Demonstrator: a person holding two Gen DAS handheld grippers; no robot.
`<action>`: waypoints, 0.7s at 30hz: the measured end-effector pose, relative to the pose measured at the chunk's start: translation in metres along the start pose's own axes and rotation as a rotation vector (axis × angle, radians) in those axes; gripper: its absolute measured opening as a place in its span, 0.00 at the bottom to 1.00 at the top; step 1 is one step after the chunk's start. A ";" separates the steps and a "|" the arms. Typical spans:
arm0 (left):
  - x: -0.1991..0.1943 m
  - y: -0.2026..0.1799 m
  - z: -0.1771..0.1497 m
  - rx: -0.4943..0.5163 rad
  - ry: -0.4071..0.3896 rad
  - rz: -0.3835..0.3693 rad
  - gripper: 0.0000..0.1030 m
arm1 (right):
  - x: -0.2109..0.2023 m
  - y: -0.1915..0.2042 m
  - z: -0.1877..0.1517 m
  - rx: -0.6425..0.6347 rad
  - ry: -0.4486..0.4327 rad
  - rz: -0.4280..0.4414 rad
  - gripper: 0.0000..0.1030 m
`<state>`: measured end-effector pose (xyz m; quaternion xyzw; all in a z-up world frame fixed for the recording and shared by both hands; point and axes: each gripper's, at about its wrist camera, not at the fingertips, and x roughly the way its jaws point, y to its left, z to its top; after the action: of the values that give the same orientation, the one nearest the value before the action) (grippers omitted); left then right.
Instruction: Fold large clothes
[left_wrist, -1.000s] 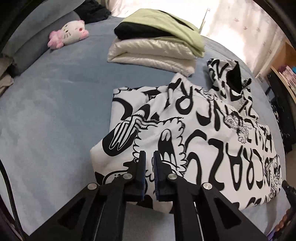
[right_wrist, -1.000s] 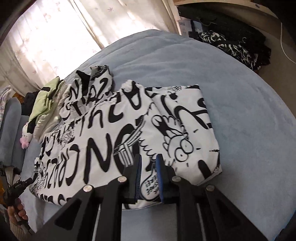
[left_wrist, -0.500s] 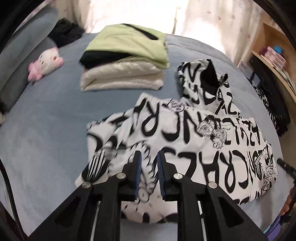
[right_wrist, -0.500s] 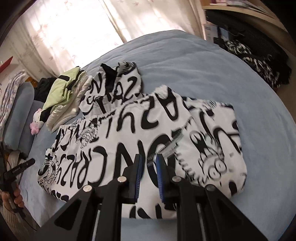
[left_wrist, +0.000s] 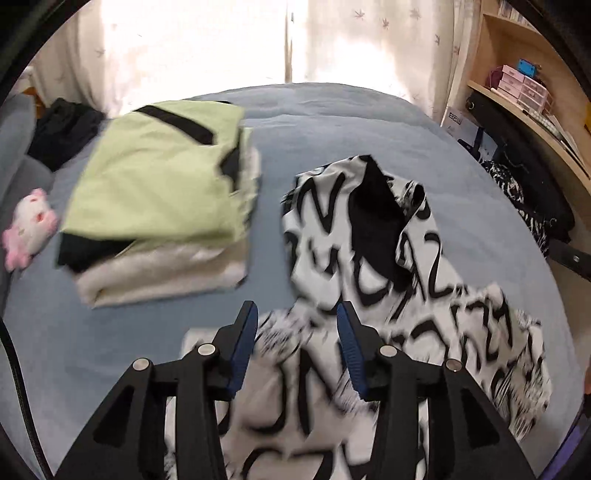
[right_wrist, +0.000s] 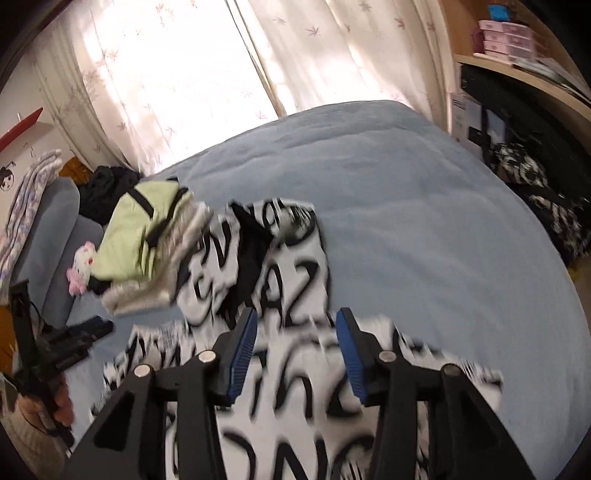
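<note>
Nearby: folded stack (left_wrist: 159, 206) (plush (left_wrist: 27, 229) beside) | hoodie (left_wrist: 388, 295) | bed (left_wrist: 332, 122)

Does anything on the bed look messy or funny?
Yes. The hood of the black-and-white hoodie sticks out crumpled toward the curtains, its dark lining showing, not folded in. The stack beside it looks neat. The frames are blurred, so smaller faults could hide.

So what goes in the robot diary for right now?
left gripper: opening, empty | right gripper: opening, empty | printed hoodie: on bed, beside folded pile
</note>
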<state>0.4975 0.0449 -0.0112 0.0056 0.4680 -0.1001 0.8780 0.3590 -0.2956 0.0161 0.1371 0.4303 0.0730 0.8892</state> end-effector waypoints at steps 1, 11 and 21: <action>0.015 -0.003 0.013 -0.013 0.019 -0.008 0.42 | 0.014 0.000 0.013 0.019 0.013 0.015 0.44; 0.149 -0.020 0.046 -0.056 0.148 0.058 0.42 | 0.150 -0.009 0.083 0.136 0.079 -0.046 0.44; 0.193 -0.036 0.059 -0.057 0.119 0.034 0.46 | 0.219 0.010 0.081 0.088 0.144 -0.079 0.44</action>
<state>0.6439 -0.0291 -0.1342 -0.0055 0.5218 -0.0710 0.8501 0.5581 -0.2467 -0.0955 0.1532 0.5009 0.0285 0.8513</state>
